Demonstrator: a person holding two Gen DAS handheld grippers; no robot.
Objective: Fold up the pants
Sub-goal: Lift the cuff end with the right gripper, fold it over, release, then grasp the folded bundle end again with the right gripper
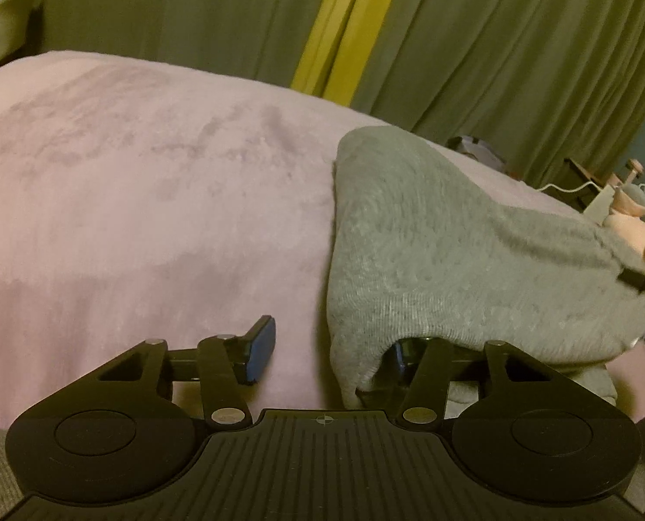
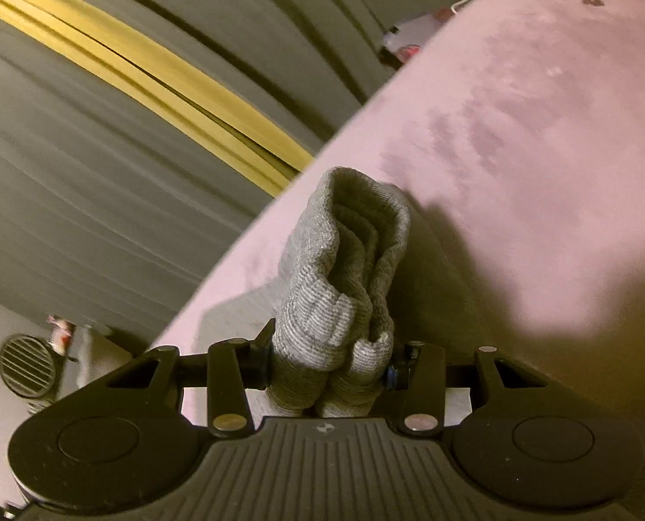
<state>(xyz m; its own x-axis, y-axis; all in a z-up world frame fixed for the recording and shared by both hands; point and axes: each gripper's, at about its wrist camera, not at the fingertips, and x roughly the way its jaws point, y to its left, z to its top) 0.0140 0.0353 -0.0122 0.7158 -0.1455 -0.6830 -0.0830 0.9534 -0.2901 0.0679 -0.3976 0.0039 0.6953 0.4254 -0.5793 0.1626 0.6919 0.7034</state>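
Left gripper (image 1: 329, 354) first: its jaws stand part open at the bottom middle of the left wrist view. One blue pad (image 1: 263, 349) sits bare over the pink blanket (image 1: 127, 199), while the other finger is tucked under the near edge of the grey pants (image 1: 431, 260), so cloth lies between the jaws but I see no pinch on it. Those pants rise as a humped fold from lower centre toward the right edge of that frame, with green curtains (image 1: 496, 43) filling the top.

Over in the right wrist view, my right gripper (image 2: 329, 364) is clamped on a bunched ribbed cuff or band (image 2: 348, 260), which stands up from the jaws at centre frame above the blanket that runs to the upper right.

I judge we are mid-fold, with one end of the garment lifted on the right and the left side setting up its own hold. Next I would want the left jaws to squeeze onto that near edge. Then both ends can be carried over together and laid flat, without the layers slipping apart.
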